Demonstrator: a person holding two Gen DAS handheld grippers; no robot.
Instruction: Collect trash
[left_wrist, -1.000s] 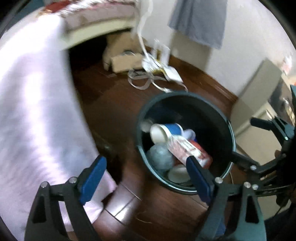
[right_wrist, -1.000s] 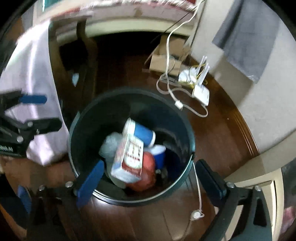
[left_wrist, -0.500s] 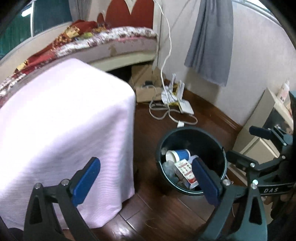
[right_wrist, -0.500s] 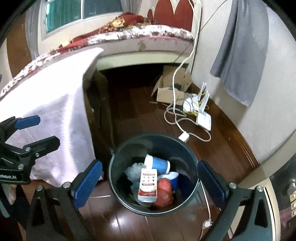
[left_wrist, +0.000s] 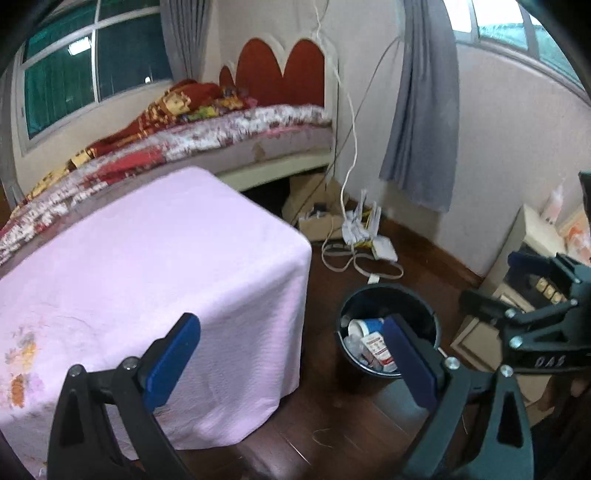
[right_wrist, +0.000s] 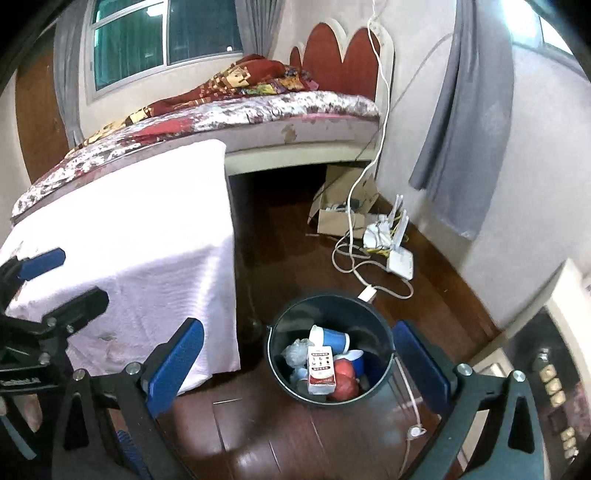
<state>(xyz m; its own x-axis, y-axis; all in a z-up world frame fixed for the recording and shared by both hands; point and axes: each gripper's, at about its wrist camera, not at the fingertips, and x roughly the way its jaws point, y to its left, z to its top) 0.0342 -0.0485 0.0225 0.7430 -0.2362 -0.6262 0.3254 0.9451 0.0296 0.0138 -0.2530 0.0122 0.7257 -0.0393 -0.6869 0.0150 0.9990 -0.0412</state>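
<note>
Now both grippers hang spread and empty above the floor, the trash already down in the bin

Down on the dark wood floor the black bin (right_wrist: 328, 354) stands just right of the pink-draped table (left_wrist: 147, 277), holding a blue paper cup (right_wrist: 330, 338), a red-and-white carton (right_wrist: 321, 369), a red ball-like lump (right_wrist: 345, 380) and crumpled clear plastic (right_wrist: 295, 350); the left gripper (left_wrist: 291, 360) has its blue pads wide apart, grasping nothing, and the right gripper (right_wrist: 299, 360) is released likewise, its fingers flanking the bin in view; farther off lie a white router (right_wrist: 397, 258), looping cables (right_wrist: 351, 266), a cardboard box (right_wrist: 340, 218) and the bed (left_wrist: 221, 129)
</note>
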